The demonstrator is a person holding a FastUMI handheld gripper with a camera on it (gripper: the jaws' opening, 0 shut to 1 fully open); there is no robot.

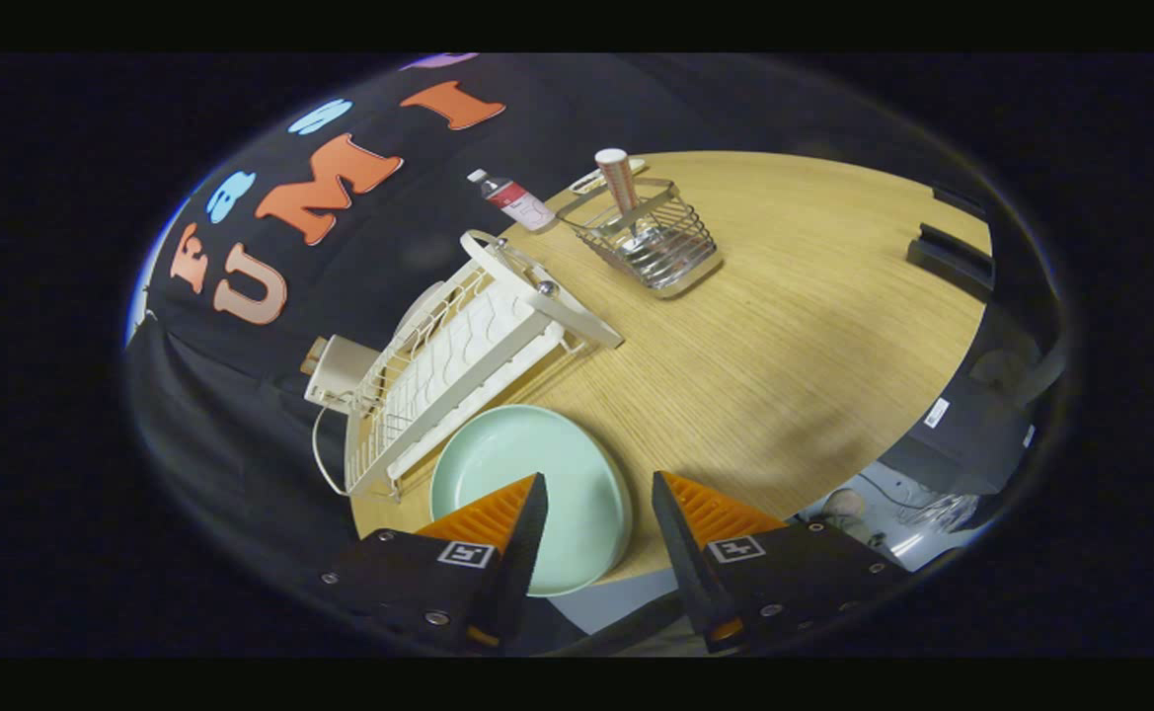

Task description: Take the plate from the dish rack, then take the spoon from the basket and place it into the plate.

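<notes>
Pale green round ceramic plate [567, 474] | flat on wooden table [784, 326], under and just ahead of the fingers, clear of white wire dish rack [458, 355] | gripper [598, 486] spread, holding nothing | spoon presumably in metal wire basket [651, 237] far beyond, cannot tell.

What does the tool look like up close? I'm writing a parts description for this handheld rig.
The tool has two wedge-shaped fingers tapering to points, with ribbed inner faces. Each sits on a dark, blocky body fastened by small round silver screws. A square black-and-white marker tag is stuck on top of each body, near the base of its finger. The two sides mirror each other.
</notes>
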